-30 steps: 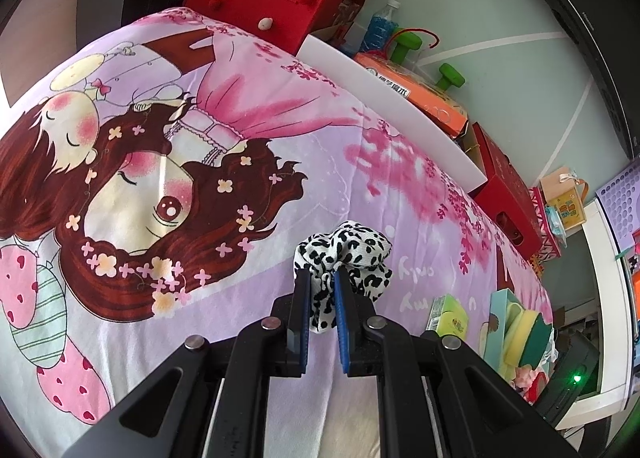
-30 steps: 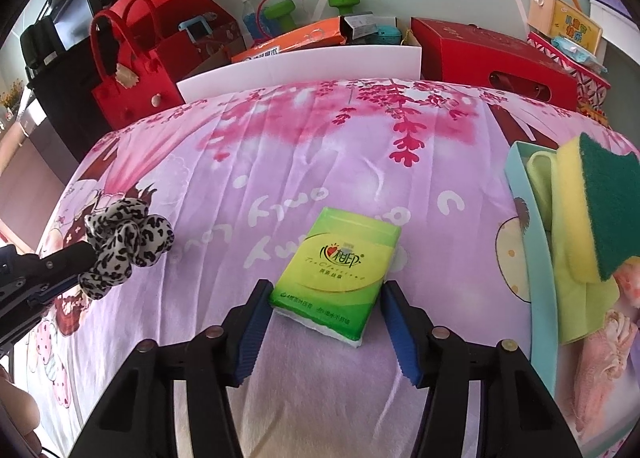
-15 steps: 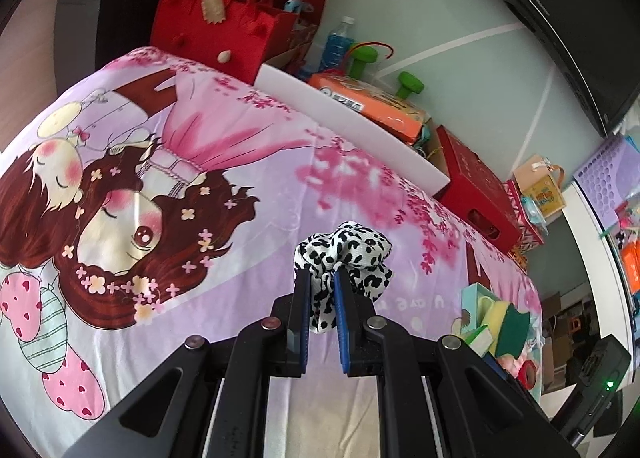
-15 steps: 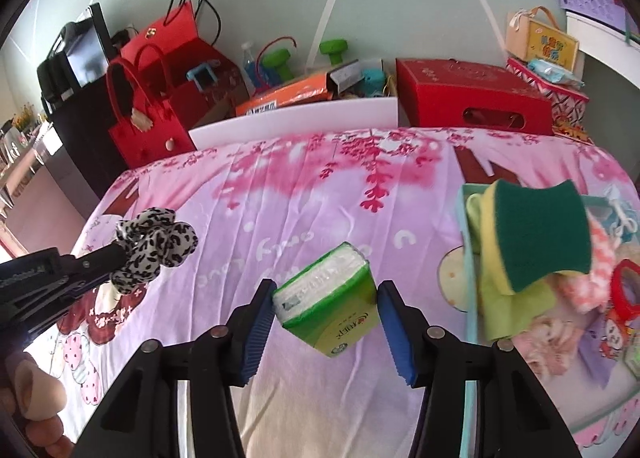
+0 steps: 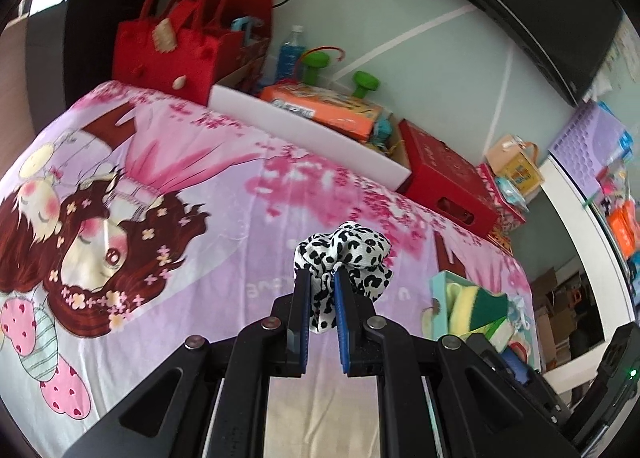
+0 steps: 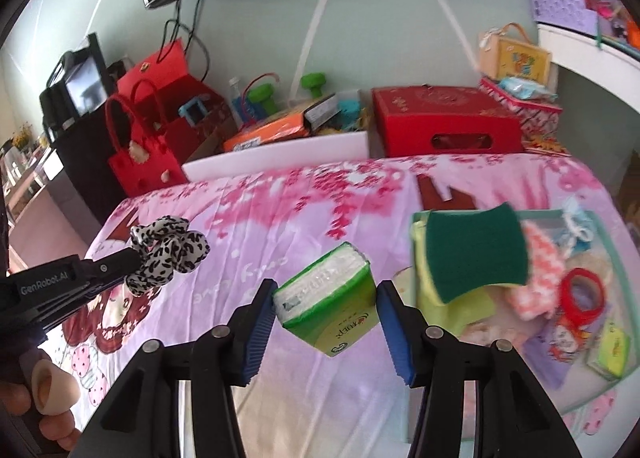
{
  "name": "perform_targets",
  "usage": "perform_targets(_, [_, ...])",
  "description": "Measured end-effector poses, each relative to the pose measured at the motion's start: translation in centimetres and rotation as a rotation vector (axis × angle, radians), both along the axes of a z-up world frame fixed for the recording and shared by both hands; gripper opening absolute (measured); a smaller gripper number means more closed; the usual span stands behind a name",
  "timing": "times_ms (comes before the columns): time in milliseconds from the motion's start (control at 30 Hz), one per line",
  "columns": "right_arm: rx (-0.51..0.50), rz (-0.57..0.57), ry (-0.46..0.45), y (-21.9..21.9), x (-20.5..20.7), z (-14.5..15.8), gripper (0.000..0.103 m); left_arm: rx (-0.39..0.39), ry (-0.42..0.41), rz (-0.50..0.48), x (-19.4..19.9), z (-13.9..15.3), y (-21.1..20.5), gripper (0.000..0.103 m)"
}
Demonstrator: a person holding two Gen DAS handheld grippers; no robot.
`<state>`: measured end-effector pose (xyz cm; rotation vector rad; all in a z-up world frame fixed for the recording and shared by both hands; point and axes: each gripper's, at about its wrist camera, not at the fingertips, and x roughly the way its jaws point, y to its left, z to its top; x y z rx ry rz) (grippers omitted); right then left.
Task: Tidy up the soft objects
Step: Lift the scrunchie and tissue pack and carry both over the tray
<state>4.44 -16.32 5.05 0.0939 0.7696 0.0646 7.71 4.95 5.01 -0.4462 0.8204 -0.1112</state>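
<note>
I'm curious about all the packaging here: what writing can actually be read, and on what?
"GenRobot.AI": on the left gripper, seen from the right wrist.
Green tissue pack: upside-down print, too blurred to read.
Orange box: label too small.
Red box: gold ornament, unreadable.

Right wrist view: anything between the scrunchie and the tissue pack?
Nothing: only bare bedsheet shows between the scrunchie and the tissue pack in the right wrist view.
</note>
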Motion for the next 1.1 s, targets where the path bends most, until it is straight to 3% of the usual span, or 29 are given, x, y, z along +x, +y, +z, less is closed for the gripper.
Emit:
perform_targets(300, [-0.015, -0.183, -0.023, -6.6, -1.8, 2.6, 0.054, -0.006, -0.056, -0.172, -0.6, 1.8, -5.7, 0.011])
perform_targets(667, [0.031, -0.408, 0.032, -15.4, -4.0, 2.2, 0.054, 0.016, -0.072, -0.459, -2.0, 2.1, -15.9, 0.012])
perform_targets(867, [0.044, -0.441, 0.054, -17.4, -4.4, 1.7, 0.054, 0.048, -0.055, -0.565, -2.3, 0.4, -20.1, 0.012])
perform_targets(1100, [0.071, -0.421, 0.08, -17.4, -3.6, 0.5, 0.054, 0.071, -0.022, -0.597, -1.9, -2.3, -22.1, 0.012])
